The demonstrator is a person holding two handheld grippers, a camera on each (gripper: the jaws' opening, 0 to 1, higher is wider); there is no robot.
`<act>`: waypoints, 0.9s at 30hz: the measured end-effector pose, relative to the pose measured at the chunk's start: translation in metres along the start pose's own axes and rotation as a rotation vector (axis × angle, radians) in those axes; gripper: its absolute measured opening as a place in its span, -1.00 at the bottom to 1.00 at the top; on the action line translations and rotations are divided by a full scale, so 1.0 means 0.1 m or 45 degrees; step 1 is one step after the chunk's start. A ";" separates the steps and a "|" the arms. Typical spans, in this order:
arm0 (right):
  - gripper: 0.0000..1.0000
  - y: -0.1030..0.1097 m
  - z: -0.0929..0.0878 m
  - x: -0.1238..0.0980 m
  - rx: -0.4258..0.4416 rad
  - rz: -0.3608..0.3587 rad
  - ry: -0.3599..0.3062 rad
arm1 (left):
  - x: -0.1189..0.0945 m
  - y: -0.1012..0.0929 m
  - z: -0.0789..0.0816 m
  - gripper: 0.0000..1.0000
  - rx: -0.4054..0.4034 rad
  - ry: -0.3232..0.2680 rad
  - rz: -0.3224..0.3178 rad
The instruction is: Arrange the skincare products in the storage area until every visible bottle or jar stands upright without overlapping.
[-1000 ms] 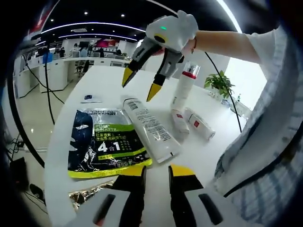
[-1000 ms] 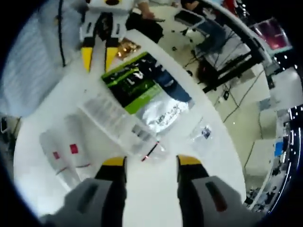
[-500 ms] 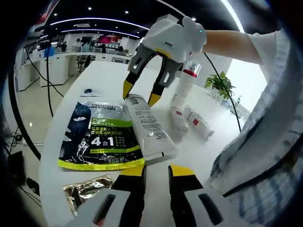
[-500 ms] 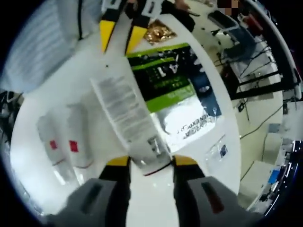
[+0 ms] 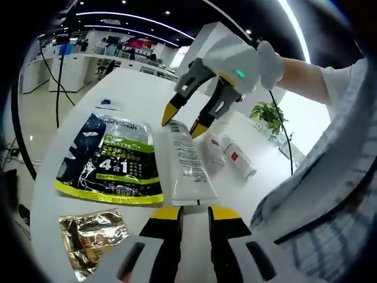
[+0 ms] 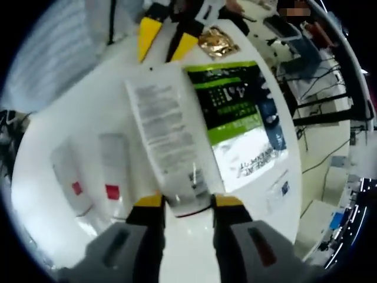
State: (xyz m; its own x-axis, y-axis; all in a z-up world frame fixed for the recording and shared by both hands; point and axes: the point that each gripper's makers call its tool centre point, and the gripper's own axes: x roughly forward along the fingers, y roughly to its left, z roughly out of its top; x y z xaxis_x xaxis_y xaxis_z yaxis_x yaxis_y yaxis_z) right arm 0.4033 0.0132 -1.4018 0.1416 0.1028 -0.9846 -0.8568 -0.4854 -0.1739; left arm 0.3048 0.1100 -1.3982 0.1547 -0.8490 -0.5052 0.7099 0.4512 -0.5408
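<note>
On the table point(image 5: 135, 88) the long tube point(image 5: 187, 168) lies between the sachet pack point(image 5: 115, 162) on its left and two lying bottles point(image 5: 227, 156) on its right, and a foil packet point(image 5: 88, 236) lies nearer, beside the pack.

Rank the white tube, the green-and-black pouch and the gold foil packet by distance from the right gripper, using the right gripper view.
1. White tube: its cap end lies between the right gripper jaws.
2. Green-and-black pouch: right of the tube.
3. Gold foil packet: top, beyond the pouch.
</note>
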 end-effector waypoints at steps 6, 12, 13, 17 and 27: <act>-0.42 0.00 -0.01 0.01 0.019 -0.052 0.019 | -0.02 0.01 0.05 -0.64 -0.195 -0.037 -0.077; -0.43 0.00 -0.02 0.00 0.115 -0.091 -0.009 | -0.02 0.05 0.14 -0.59 -0.378 -0.062 -0.110; -0.43 0.00 -0.01 0.00 0.148 -0.103 -0.016 | -0.01 0.04 0.17 -0.57 -0.414 -0.079 -0.126; -0.44 0.01 -0.01 -0.01 0.195 -0.127 -0.023 | 0.02 -0.04 0.23 -0.41 -0.485 -0.106 -0.171; -0.44 0.03 0.04 -0.03 0.317 -0.230 -0.041 | 0.05 0.01 0.32 -0.64 -0.557 -0.093 -0.149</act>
State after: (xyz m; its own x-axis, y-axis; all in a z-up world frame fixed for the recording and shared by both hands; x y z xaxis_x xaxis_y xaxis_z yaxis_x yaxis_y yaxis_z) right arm 0.3980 0.0145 -1.3994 0.2903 0.1976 -0.9363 -0.9148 -0.2299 -0.3322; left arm 0.3279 0.0975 -1.3793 0.1499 -0.9114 -0.3833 0.3712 0.4112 -0.8325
